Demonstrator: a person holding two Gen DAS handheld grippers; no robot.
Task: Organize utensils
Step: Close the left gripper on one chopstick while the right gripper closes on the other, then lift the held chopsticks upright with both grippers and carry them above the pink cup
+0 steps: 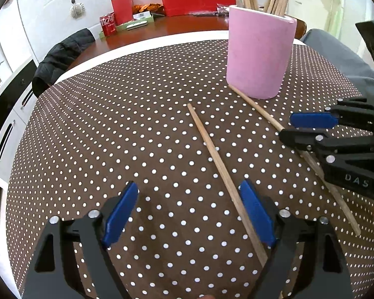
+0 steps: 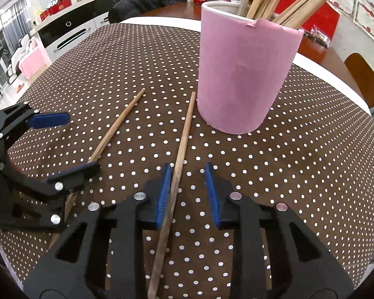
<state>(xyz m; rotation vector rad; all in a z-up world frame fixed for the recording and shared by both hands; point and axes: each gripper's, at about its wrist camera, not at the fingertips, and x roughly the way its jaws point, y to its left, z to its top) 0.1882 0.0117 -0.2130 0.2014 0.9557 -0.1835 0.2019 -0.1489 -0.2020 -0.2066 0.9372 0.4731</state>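
The right gripper (image 2: 187, 194) straddles the nearer long wooden chopstick (image 2: 179, 154) with jaws partly closed, one blue pad against it and the other still clear — so a lopsided close could roll the stick sideways or tip its far end into the pink cylindrical holder (image 2: 244, 74). The left gripper (image 1: 187, 219) stands wide open, holding nothing, its right pad just beside the second wooden chopstick (image 1: 212, 149). Both sticks lie flat on the brown polka-dot tablecloth (image 2: 299, 162), long axes running toward the holder (the nearer one's tip just beside its base).
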